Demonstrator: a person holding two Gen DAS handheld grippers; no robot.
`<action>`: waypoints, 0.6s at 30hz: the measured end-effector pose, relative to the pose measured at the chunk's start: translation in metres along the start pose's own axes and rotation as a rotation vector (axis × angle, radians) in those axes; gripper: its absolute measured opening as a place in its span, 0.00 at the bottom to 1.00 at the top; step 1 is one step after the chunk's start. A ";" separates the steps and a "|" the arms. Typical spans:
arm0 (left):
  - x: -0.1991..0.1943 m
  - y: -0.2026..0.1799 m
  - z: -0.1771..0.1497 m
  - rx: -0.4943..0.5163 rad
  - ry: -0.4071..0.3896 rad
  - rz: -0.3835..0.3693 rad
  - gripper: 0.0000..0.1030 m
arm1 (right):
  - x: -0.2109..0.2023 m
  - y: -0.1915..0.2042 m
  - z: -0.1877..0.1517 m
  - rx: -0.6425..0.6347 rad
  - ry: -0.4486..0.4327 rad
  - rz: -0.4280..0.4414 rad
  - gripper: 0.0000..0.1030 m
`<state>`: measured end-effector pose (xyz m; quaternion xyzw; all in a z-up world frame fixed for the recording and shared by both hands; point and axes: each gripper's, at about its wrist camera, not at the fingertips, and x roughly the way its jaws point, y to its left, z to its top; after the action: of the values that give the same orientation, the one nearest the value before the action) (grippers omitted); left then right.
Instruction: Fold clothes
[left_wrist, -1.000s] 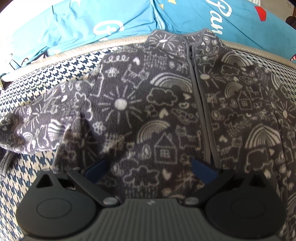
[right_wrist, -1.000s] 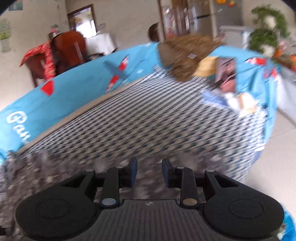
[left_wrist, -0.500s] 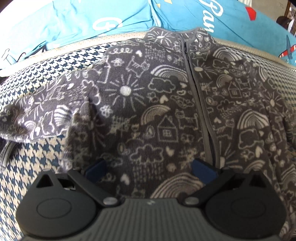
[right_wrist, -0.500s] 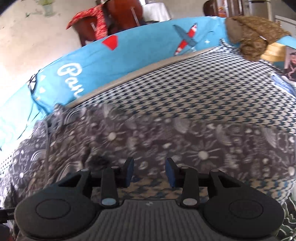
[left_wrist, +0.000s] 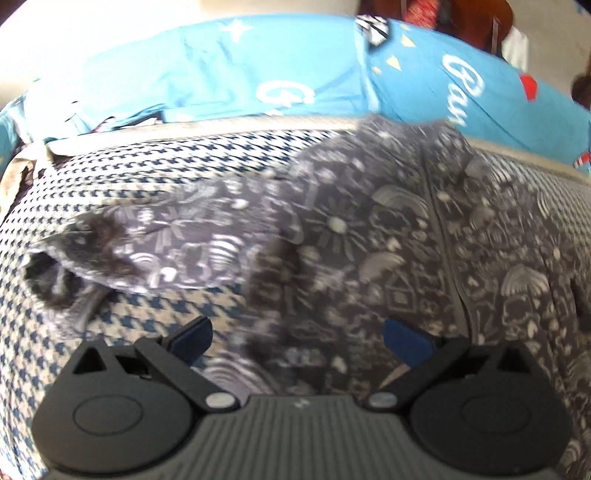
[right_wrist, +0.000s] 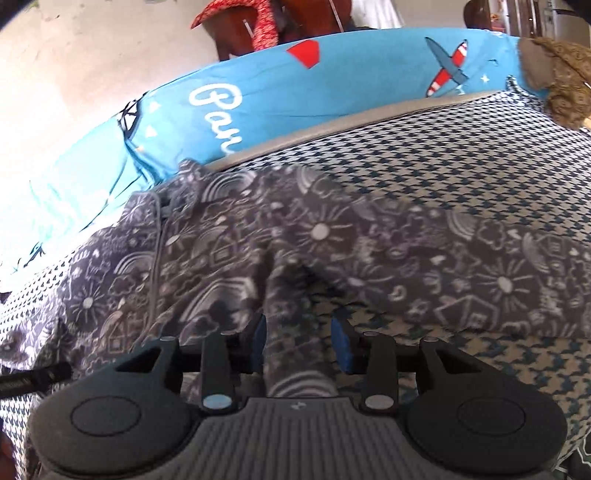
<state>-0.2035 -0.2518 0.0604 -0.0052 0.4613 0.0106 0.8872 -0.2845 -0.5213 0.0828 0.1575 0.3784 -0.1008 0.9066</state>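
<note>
A dark grey fleece jacket (left_wrist: 369, 251) with white doodle print and a centre zip lies spread flat on a houndstooth-patterned surface (left_wrist: 147, 184). Its left sleeve (left_wrist: 155, 251) stretches out to the left. My left gripper (left_wrist: 297, 338) is open, just above the jacket's lower left body. In the right wrist view the jacket (right_wrist: 229, 251) lies with its right sleeve (right_wrist: 461, 273) stretched to the right. My right gripper (right_wrist: 298, 343) is open, its fingers either side of the jacket's side edge below the armpit.
A blue printed sheet (left_wrist: 258, 81) runs along the far edge, also in the right wrist view (right_wrist: 295, 85). A brown patterned cloth (right_wrist: 561, 77) lies at the far right. A chair with red fabric (right_wrist: 258, 26) stands behind.
The left gripper has shifted left, so the left sleeve is more in view. The right gripper has swung left onto the jacket's side and opened wider.
</note>
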 end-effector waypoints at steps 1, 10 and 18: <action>-0.002 0.006 0.002 -0.018 -0.004 0.010 1.00 | 0.001 0.003 -0.001 -0.004 0.001 0.004 0.38; -0.007 0.077 0.014 -0.193 -0.019 0.167 1.00 | 0.015 0.020 -0.009 -0.017 0.038 0.034 0.38; 0.002 0.128 0.022 -0.341 -0.027 0.187 1.00 | 0.023 0.030 -0.014 -0.035 0.058 0.025 0.47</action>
<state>-0.1877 -0.1233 0.0717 -0.1125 0.4391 0.1713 0.8747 -0.2689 -0.4897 0.0637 0.1489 0.4042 -0.0783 0.8991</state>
